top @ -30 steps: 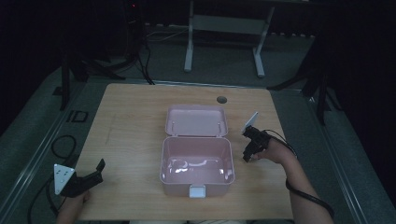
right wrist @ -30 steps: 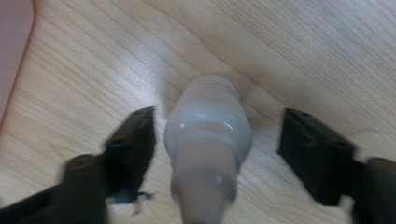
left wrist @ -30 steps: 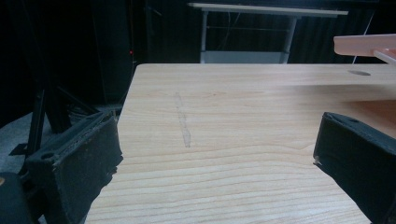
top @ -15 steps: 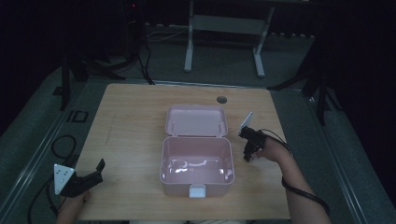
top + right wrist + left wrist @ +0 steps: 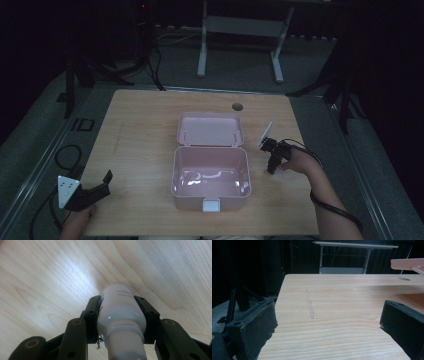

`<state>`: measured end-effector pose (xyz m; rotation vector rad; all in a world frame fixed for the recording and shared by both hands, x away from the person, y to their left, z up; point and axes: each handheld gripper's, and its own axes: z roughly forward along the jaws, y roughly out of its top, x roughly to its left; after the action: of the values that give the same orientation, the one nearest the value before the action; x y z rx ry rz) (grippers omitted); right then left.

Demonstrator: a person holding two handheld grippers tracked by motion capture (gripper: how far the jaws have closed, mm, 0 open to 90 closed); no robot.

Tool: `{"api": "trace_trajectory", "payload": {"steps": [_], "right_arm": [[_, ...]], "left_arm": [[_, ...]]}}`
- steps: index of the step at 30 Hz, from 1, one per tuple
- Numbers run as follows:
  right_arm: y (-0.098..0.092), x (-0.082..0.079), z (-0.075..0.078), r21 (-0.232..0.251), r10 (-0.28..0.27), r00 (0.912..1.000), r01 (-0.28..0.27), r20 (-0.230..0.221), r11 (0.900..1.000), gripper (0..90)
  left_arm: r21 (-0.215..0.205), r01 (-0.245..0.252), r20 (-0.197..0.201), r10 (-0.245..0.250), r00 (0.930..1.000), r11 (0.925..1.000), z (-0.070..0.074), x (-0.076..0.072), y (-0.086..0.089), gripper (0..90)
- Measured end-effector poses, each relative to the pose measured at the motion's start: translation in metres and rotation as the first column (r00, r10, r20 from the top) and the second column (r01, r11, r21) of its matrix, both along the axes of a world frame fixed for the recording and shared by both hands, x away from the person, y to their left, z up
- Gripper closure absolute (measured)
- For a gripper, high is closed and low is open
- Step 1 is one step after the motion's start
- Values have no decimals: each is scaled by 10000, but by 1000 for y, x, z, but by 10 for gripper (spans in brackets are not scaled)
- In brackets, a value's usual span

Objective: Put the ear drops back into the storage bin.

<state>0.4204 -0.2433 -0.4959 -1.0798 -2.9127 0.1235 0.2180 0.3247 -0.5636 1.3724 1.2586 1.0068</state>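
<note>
While a small white plastic bottle with a ribbed cap (image 5: 121, 322) sits clenched between the two black jaws of the right claw (image 5: 121, 315), a person works at a pale wooden counter (image 5: 140, 130) where an open pink plastic box with a hinged lid (image 5: 210, 170) waits near the middle. In the high view the right claw (image 5: 272, 159) hangs just beside the box's right wall, pointed steeply down at the counter, so the bottle is outside the box and close above the wood.

The left claw (image 5: 95, 187) rests near the front left corner of the counter, well apart from the box, its jaws spread wide on nothing; in the left gripper view bare wood lies between them.

The likely trouble is a slip. The jaws appear to pinch a smooth, rounded body, and any tilt or loosened squeeze could let the bottle slide out, drop to the counter and roll. If the bottle is meant for the box, a low carry could knock it against the near wall and shove the light box, which the left claw is too far off to steady.
</note>
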Motion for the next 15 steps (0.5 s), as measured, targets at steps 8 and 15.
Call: {"api": "trace_trajectory", "payload": {"steps": [8, 15], "right_arm": [[-3, -12, 1, -22, 938, 9954, -938, -187, 9956, 594], [-4, -26, 4, -3, 2266, 9738, -2266, -164, 9740, 594]], "left_arm": [[15, -7, 4, 7, 10000, 10000, 0, 0, 0, 9], [21, -7, 5, 7, 10000, 10000, 0, 0, 0, 9]]}}
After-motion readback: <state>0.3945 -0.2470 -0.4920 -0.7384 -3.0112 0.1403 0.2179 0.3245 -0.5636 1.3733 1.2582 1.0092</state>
